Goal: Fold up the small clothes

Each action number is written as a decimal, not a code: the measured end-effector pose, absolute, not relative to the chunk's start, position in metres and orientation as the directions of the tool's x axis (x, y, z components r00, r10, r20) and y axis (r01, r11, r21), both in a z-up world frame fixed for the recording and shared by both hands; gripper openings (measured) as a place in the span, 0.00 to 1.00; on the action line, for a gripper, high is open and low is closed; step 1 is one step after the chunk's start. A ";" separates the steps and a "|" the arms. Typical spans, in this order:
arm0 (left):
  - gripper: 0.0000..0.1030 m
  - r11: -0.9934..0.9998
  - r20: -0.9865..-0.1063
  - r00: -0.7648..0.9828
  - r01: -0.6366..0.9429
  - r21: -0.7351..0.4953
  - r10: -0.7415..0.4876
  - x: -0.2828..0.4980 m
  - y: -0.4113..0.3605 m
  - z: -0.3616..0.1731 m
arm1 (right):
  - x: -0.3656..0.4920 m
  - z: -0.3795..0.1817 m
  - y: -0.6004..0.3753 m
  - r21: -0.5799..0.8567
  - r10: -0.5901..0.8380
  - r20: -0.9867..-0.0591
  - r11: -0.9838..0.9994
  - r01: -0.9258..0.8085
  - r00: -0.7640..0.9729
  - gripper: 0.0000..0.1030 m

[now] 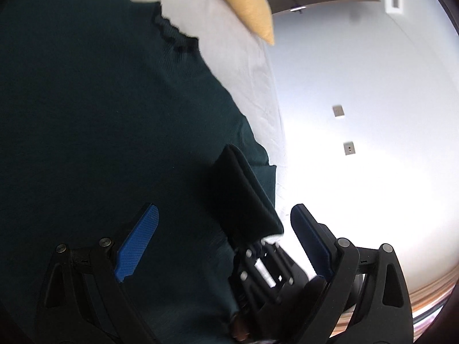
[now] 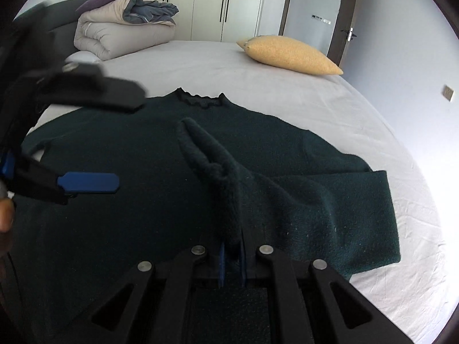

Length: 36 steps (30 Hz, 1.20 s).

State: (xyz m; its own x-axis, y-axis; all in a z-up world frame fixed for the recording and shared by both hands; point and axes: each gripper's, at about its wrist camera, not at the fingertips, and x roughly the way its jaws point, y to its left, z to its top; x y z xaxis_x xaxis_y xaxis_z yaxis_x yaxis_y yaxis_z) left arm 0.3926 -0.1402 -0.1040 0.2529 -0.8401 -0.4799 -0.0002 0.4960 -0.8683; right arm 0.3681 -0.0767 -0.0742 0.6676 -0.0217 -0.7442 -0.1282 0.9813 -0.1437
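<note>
A dark green sweater [image 2: 129,200] lies flat on the bed, its ruffled collar [image 2: 200,99] at the far side. Its right sleeve [image 2: 330,206] is folded in across the body. My right gripper [image 2: 232,255] is shut on that sleeve's cuff [image 2: 226,200], which stands up in a ridge out of the jaws. My left gripper [image 2: 126,140] hovers open over the sweater's left half with nothing between its blue fingers [image 2: 89,183]. In the left wrist view the left gripper [image 1: 225,210] spreads wide over the sweater [image 1: 86,114], with the right gripper [image 1: 246,200] just ahead of it.
The white bed sheet [image 2: 287,100] runs to the bed's edge on the right. A yellow pillow [image 2: 289,54] lies at the far right corner and a folded duvet [image 2: 120,34] at the far left. Wardrobe doors [image 2: 206,5] and a door [image 2: 344,28] stand behind.
</note>
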 end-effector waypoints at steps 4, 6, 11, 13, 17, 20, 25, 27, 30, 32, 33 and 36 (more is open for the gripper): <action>0.91 0.488 -0.478 0.208 -0.008 -0.873 -0.853 0.421 -0.154 -0.112 | 0.364 -0.078 -0.058 -0.235 -0.073 -0.728 0.960 -0.149 0.681 0.09; 0.91 0.474 -0.467 0.204 -0.014 -0.880 -0.861 0.427 -0.154 -0.120 | 0.357 -0.080 -0.050 -0.276 -0.091 -0.720 0.947 -0.163 0.688 0.09; 0.64 0.474 -0.474 0.162 -0.040 -0.880 -0.866 0.440 -0.169 -0.148 | 0.338 -0.079 -0.037 -0.295 -0.083 -0.713 0.936 -0.191 0.696 0.09; 0.33 0.491 -0.492 0.142 -0.045 -0.870 -0.859 0.444 -0.174 -0.157 | 0.336 -0.076 -0.035 -0.271 -0.065 -0.723 0.942 -0.195 0.688 0.09; 0.10 0.508 -0.508 0.163 -0.047 -0.860 -0.846 0.439 -0.170 -0.161 | 0.332 -0.066 -0.043 -0.181 -0.003 -0.748 0.963 -0.199 0.664 0.17; 0.08 0.529 -0.520 0.198 -0.008 -0.849 -0.831 0.445 -0.160 -0.150 | 0.323 -0.044 -0.080 0.075 0.152 -0.743 0.987 -0.144 0.652 0.43; 0.08 0.598 -0.562 0.298 0.041 -0.800 -0.772 0.457 -0.121 -0.117 | 0.308 -0.036 -0.189 0.581 0.352 -0.620 0.806 0.109 0.701 0.59; 0.08 0.624 -0.576 0.325 0.059 -0.779 -0.750 0.464 -0.110 -0.110 | 0.312 -0.055 -0.219 0.754 0.457 -0.553 0.630 0.186 0.697 0.64; 0.08 0.638 -0.577 0.364 0.066 -0.767 -0.731 0.470 -0.090 -0.103 | 0.321 -0.080 -0.231 0.875 0.553 -0.448 0.430 0.220 0.703 0.65; 0.08 0.635 -0.569 0.389 0.054 -0.770 -0.724 0.478 -0.074 -0.100 | 0.330 -0.097 -0.230 0.911 0.577 -0.398 0.338 0.235 0.713 0.68; 0.08 0.637 -0.570 0.397 0.051 -0.769 -0.720 0.475 -0.064 -0.098 | 0.336 -0.106 -0.229 0.920 0.581 -0.386 0.299 0.253 0.717 0.68; 0.08 0.659 -0.586 0.411 0.049 -0.750 -0.698 0.479 -0.050 -0.098 | 0.352 -0.129 -0.229 0.924 0.579 -0.381 0.215 0.316 0.721 0.68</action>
